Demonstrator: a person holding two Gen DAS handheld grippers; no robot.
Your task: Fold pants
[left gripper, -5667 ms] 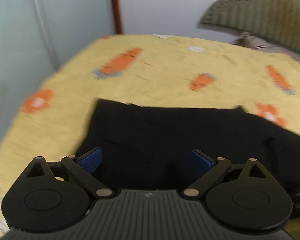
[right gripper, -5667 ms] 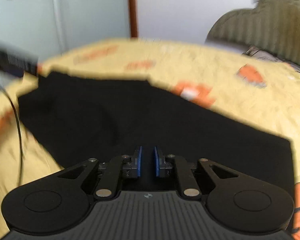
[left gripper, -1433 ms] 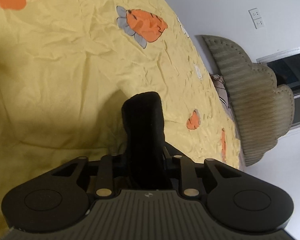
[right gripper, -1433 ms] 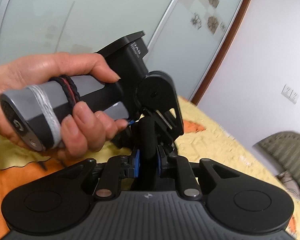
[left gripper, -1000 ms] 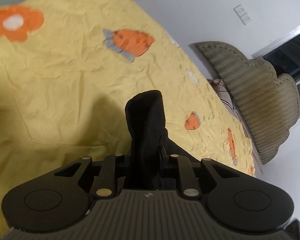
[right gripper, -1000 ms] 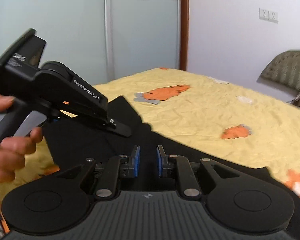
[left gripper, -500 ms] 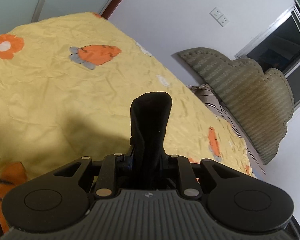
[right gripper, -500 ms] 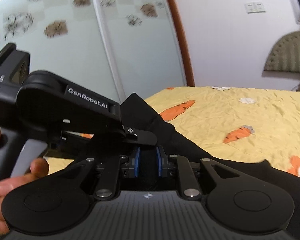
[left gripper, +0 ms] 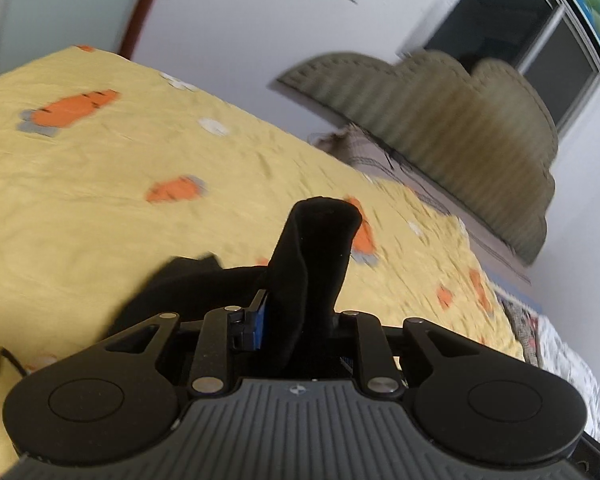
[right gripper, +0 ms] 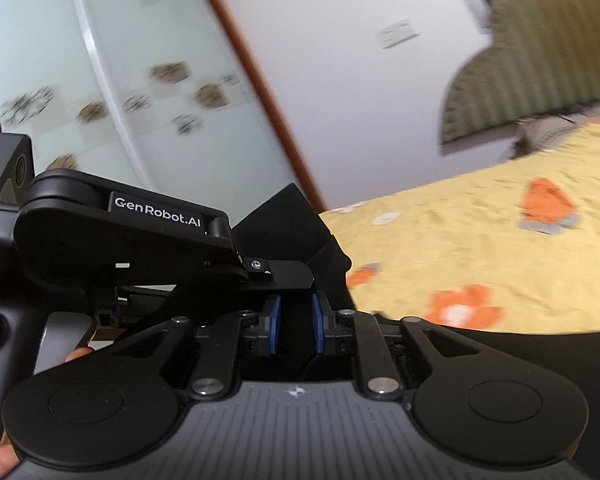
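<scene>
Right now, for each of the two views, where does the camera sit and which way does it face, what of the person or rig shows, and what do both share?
Left wrist: sits on the left hand-held gripper, faces across the yellow bedspread toward the headboard; its opening jaws have the black pants between them.
Right wrist: sits on the right hand-held gripper, faces the sliding doors; shows pants between its pads, the left hand-held gripper and fingertips.
Shared: pants, bedspread, headboard.

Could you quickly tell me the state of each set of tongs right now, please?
Left tongs: opening, black pants fabric still between the pads.
Right tongs: shut on the black pants.
</scene>
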